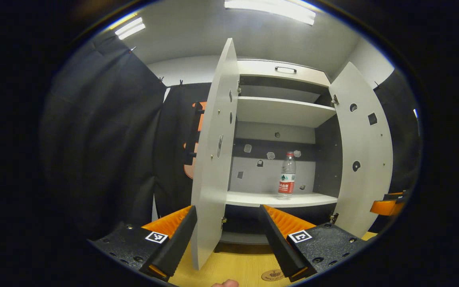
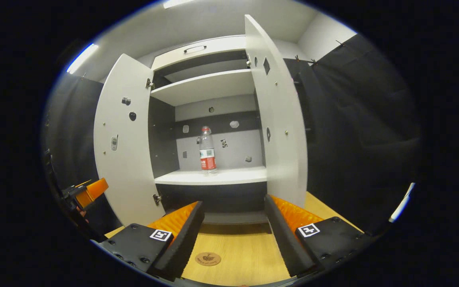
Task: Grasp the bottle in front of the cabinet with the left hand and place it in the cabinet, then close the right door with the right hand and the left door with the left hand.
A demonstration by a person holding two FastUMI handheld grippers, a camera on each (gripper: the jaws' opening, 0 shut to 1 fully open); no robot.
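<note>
1. Cabinet [image 1: 285,75]: stands on the wooden table [image 1: 237,267], both doors swung wide.
2. Left door [image 1: 213,159] and right door [image 1: 363,151]: pale panels, hinged at the cabinet's sides.
3. Left gripper [image 1: 227,243]: over the table before the cabinet, fingers spread apart, grasping nothing.
4. Right gripper [image 2: 233,239]: likewise placed, fingers released, nothing between them.
5. Bottle [image 1: 287,175]: clear, red label, upright on the cabinet's lower shelf [image 1: 253,198].
</note>
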